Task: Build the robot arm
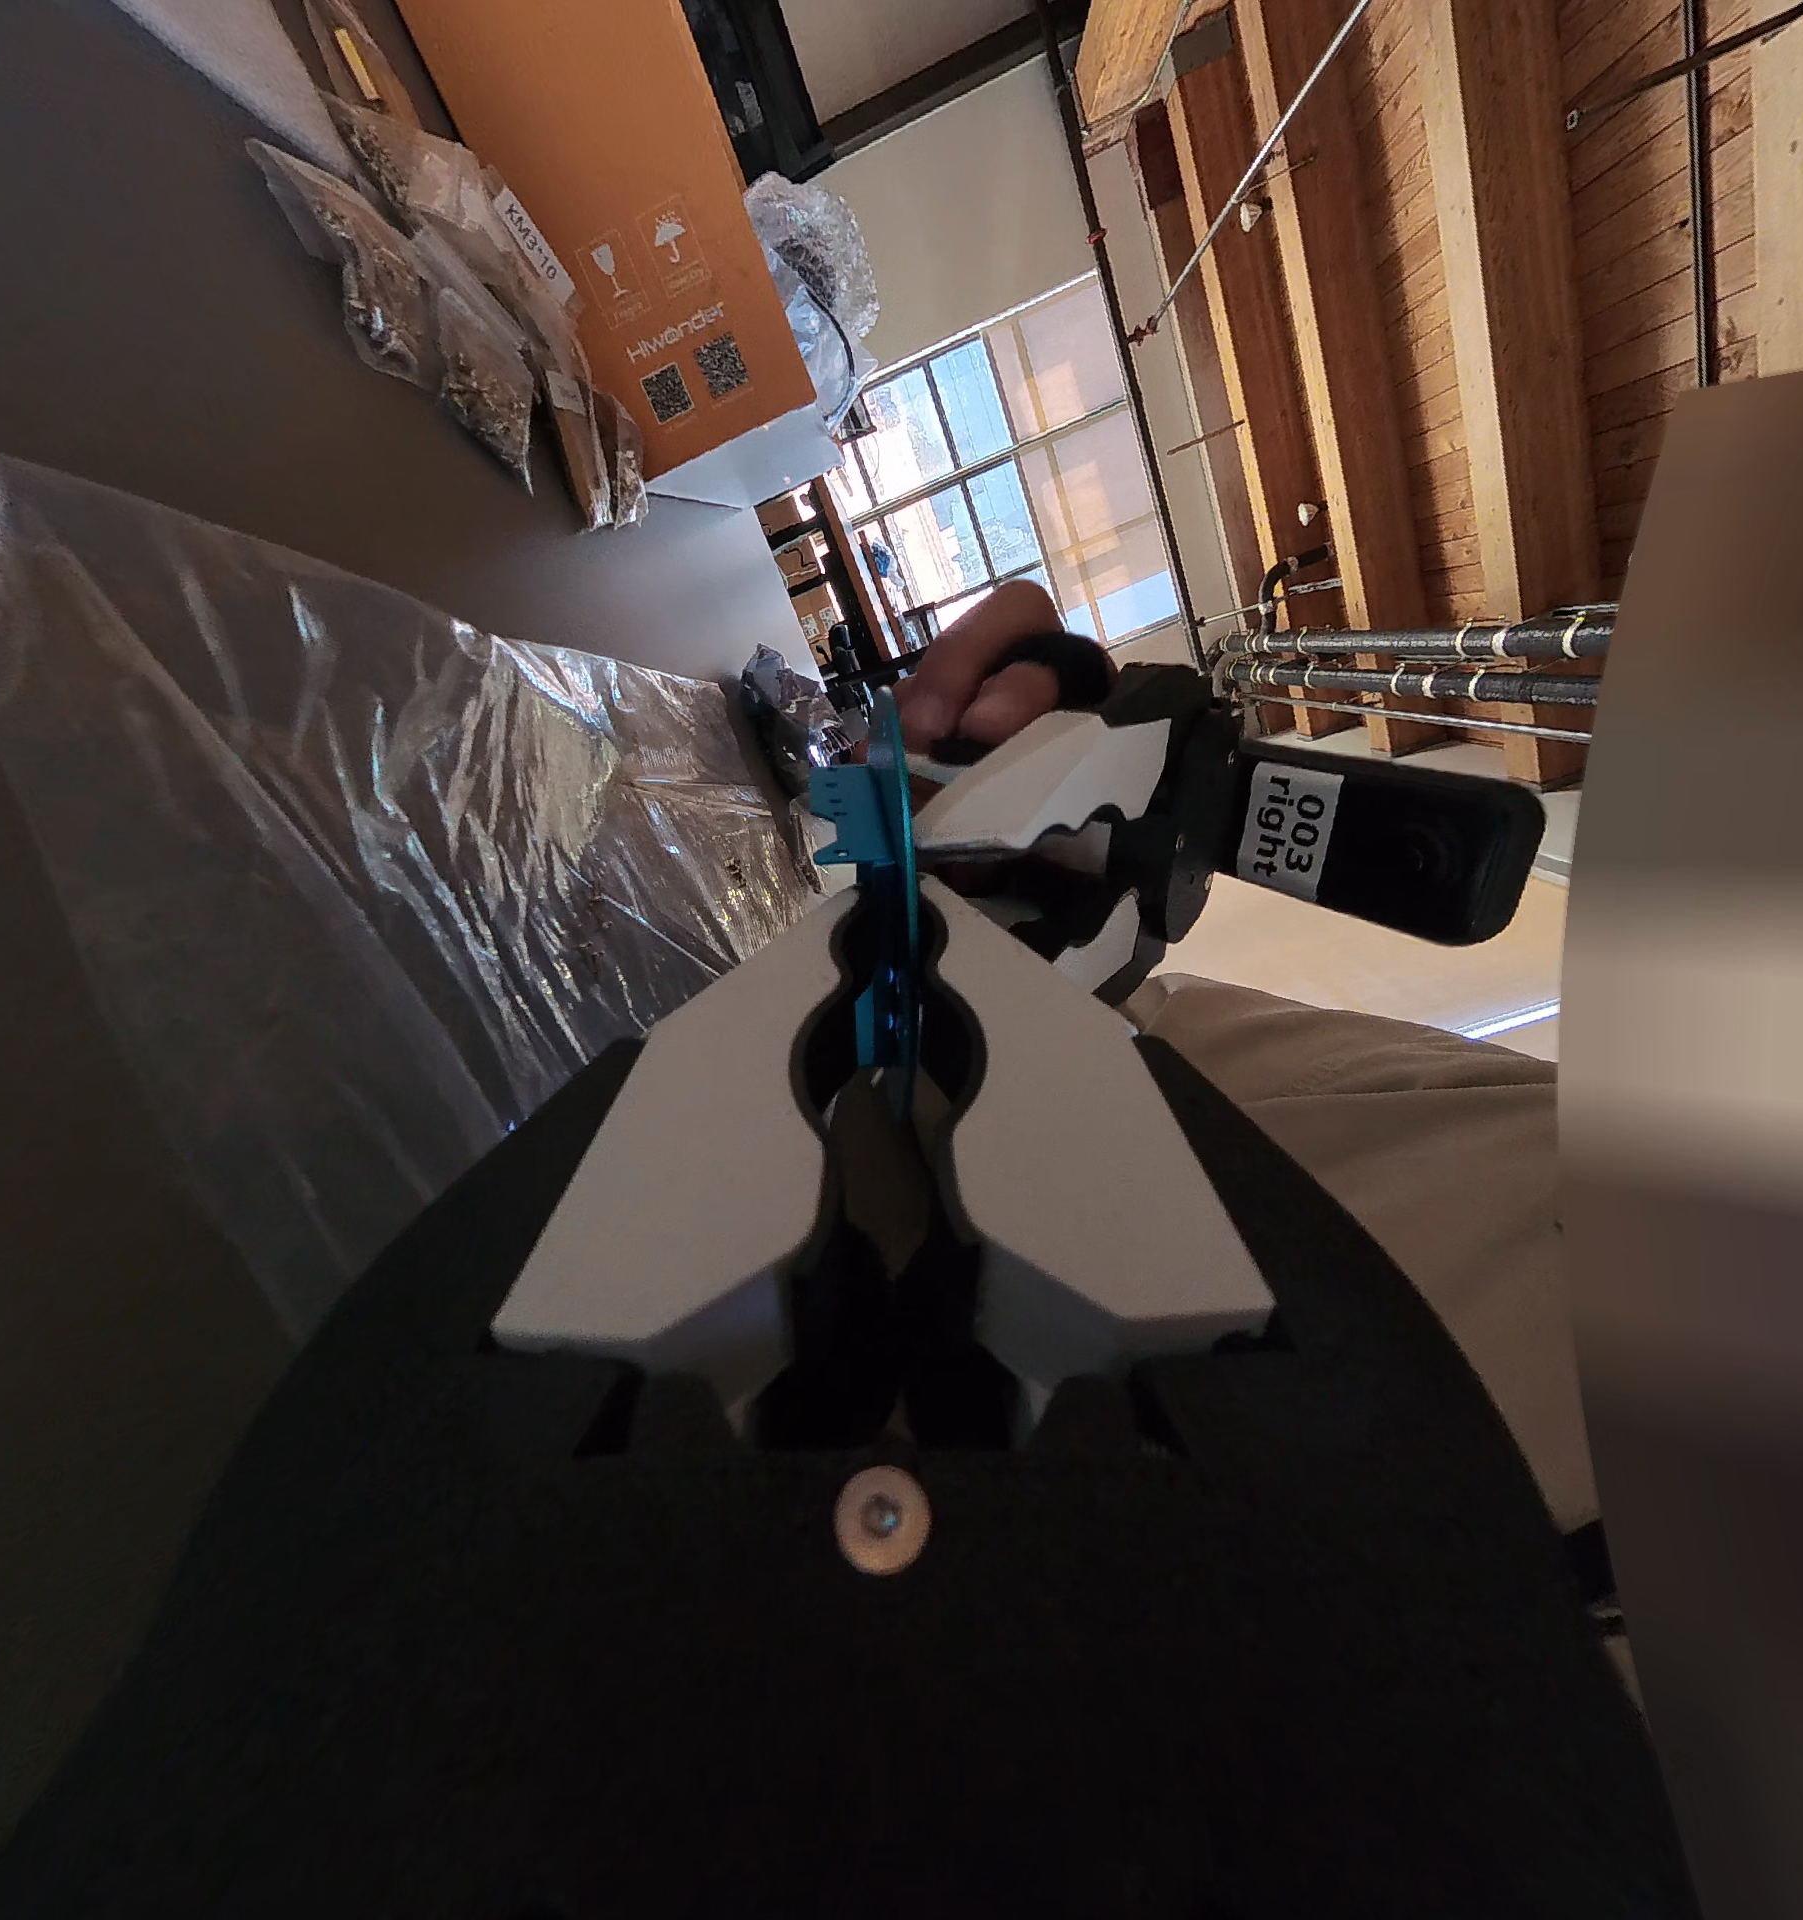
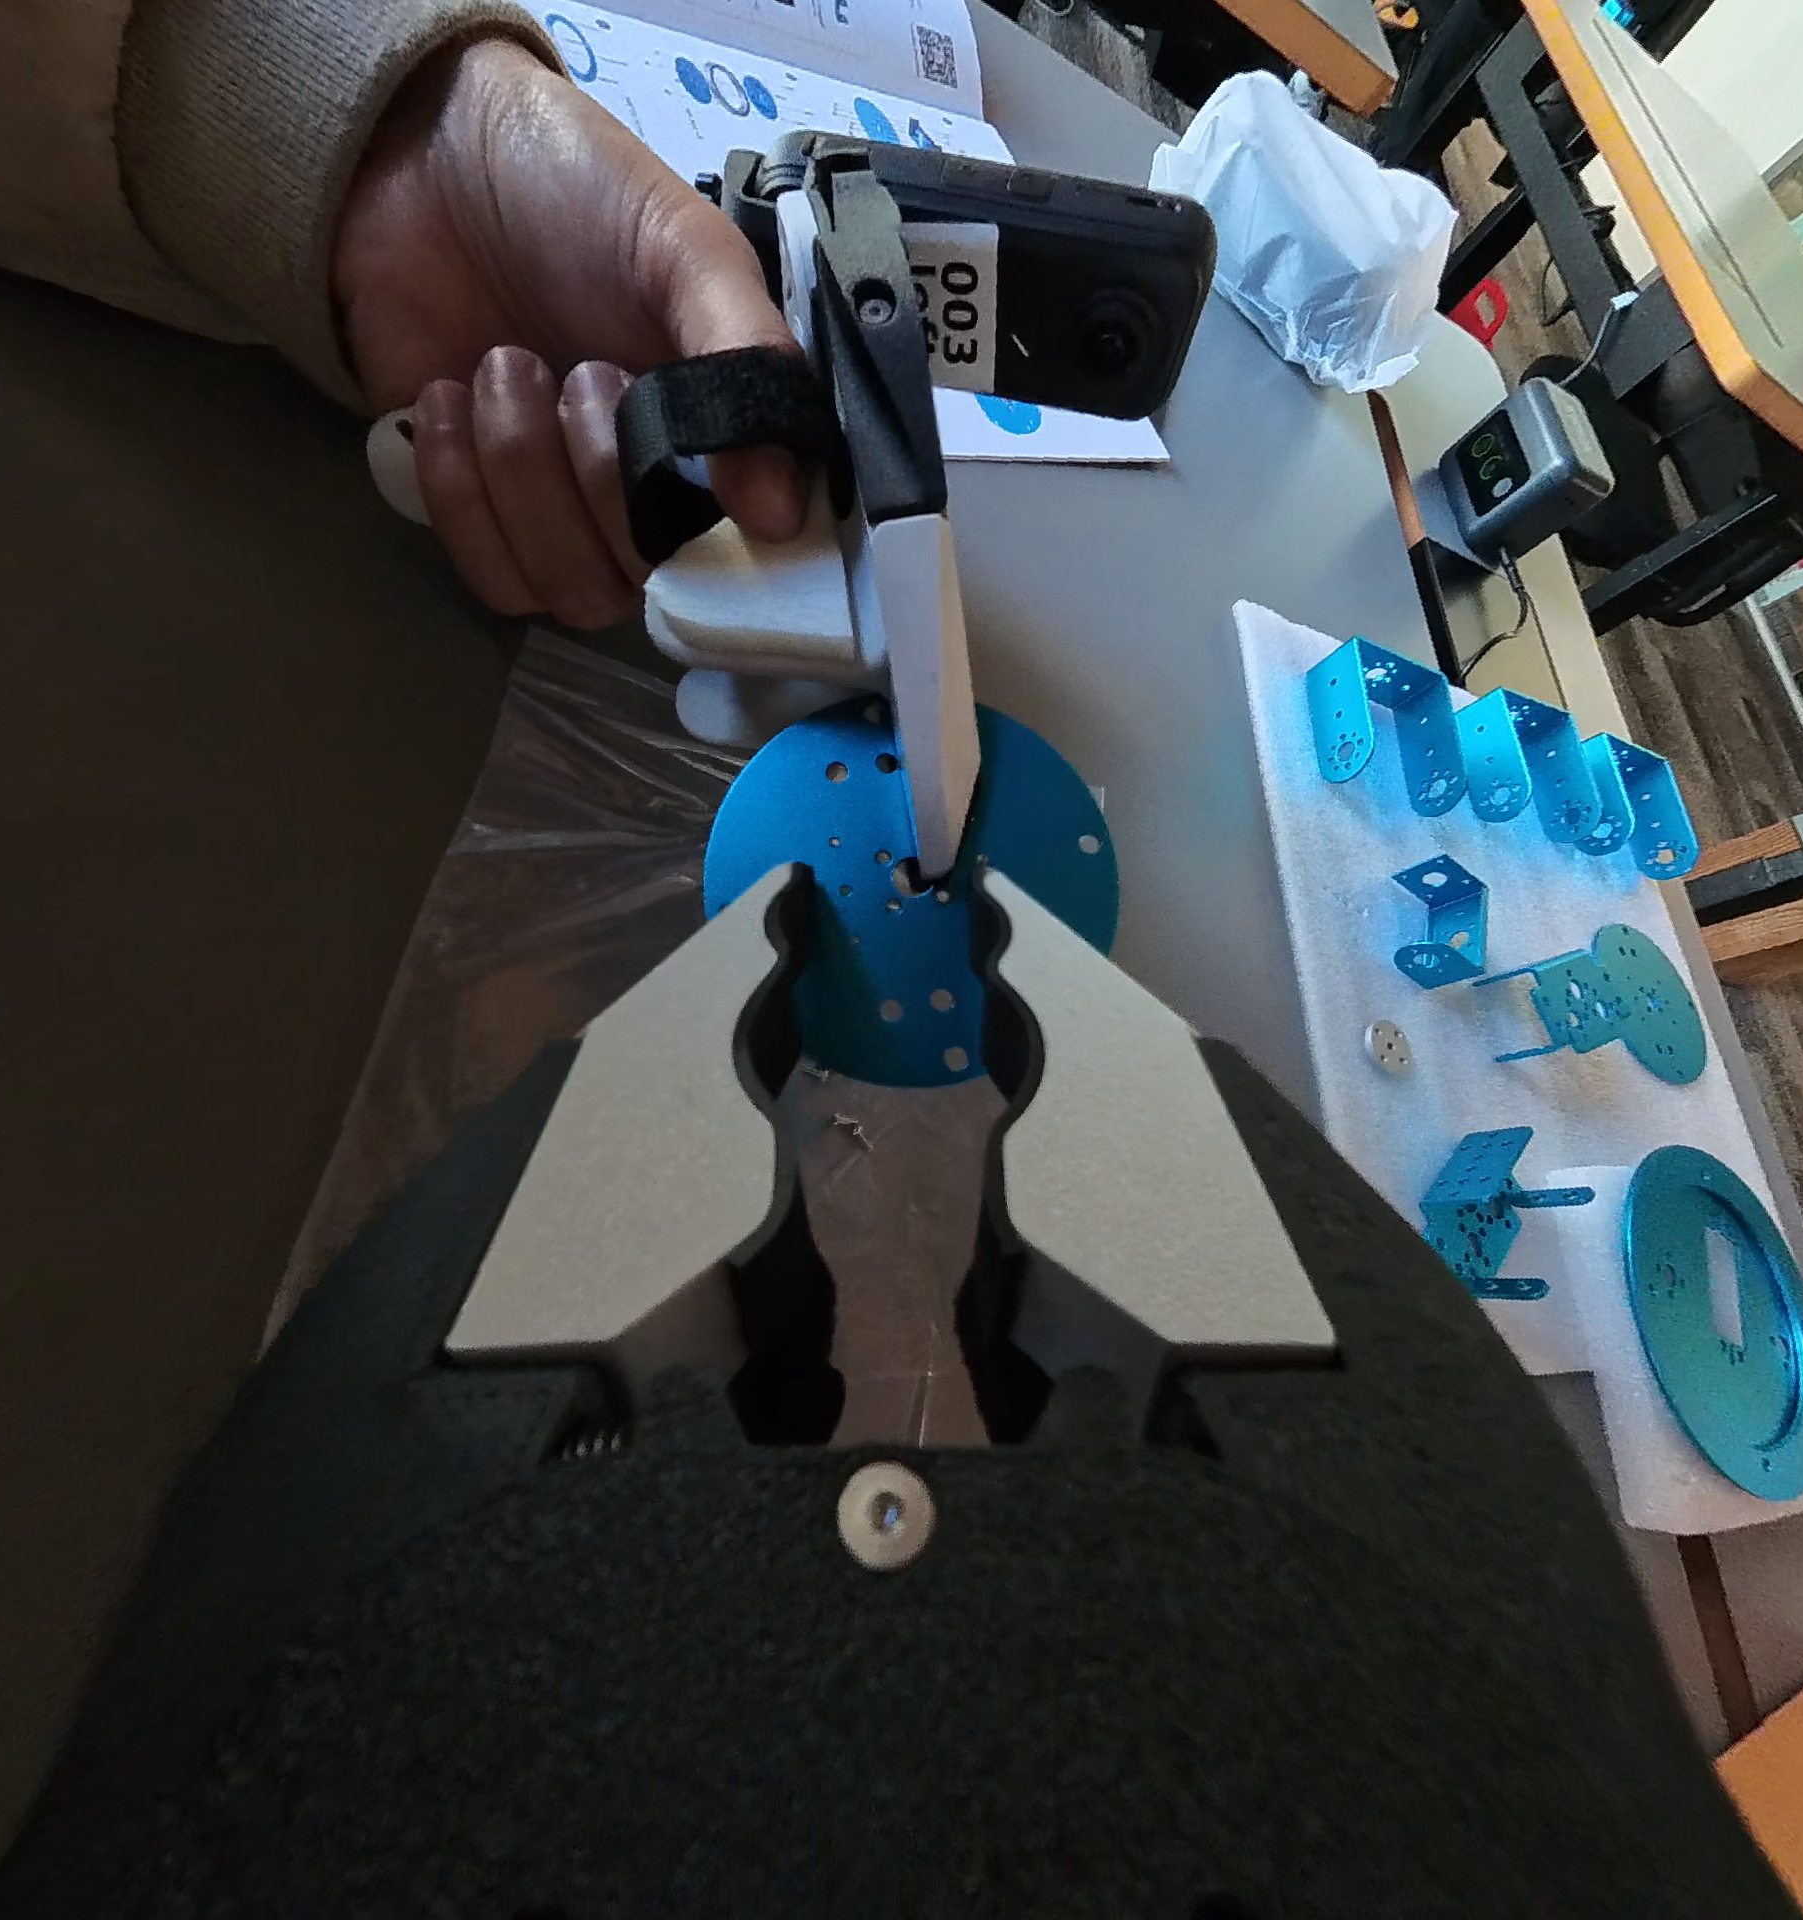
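Above the grey tabletop: blue perforated round plate, pinched edge-on between the pressed fingers of the left hand-held gripper. Right hand-held gripper: fingers spread, tips flanking the plate's face. To the right, white foam sheet carrying blue U-brackets and a blue ring. Clear plastic film lies beneath.

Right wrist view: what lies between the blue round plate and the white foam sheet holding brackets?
Only bare grey table, seen in the right wrist view, separates the blue round plate, clamped by the left claw, from the white foam sheet.
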